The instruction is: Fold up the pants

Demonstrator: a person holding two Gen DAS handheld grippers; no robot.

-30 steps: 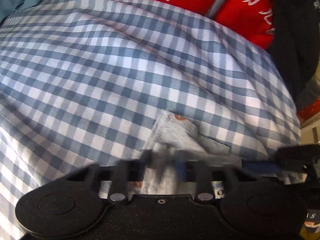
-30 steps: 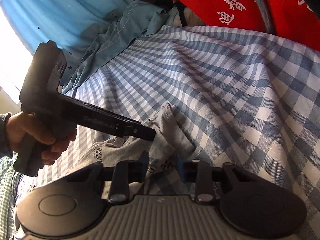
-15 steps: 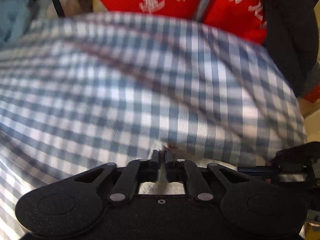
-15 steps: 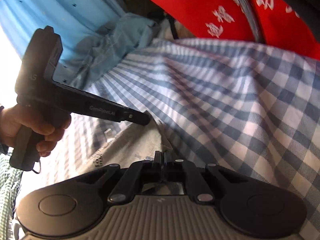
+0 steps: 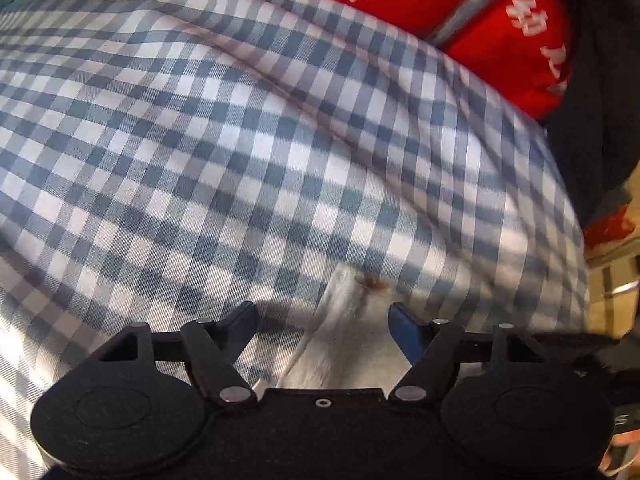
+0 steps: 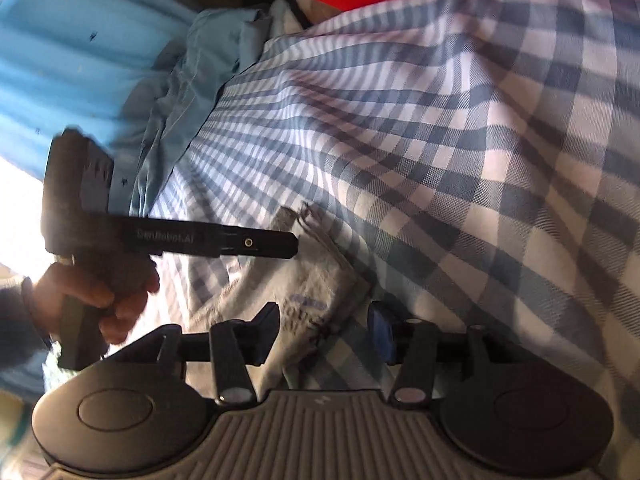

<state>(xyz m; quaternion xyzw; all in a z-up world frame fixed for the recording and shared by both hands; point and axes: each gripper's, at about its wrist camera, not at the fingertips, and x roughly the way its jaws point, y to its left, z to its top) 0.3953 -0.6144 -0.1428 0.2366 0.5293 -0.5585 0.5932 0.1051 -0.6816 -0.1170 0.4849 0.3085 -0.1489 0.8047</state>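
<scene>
Pants [image 5: 352, 336] lie on checked sheet [image 5: 240, 152]; left gripper [image 5: 322, 316] and right gripper [image 6: 324, 320] just opened, unclamped.

Daylit scene, bright overall. Blown-out white glare at the left edge of the right wrist view, behind the blue curtain [image 6: 72, 64]. Soft shadow folds across the checked sheet [image 5: 248, 152], darker near the lower frame edge. Strong fisheye curvature, checks bending and shrinking toward the borders. Motion blur over the sheet's right side in the left wrist view and over the pale printed pants [image 6: 316, 300] in the right wrist view. Black gripper housings in the foreground dark, low in detail. Red fabric [image 5: 460, 12] saturated, lettering smeared.
</scene>
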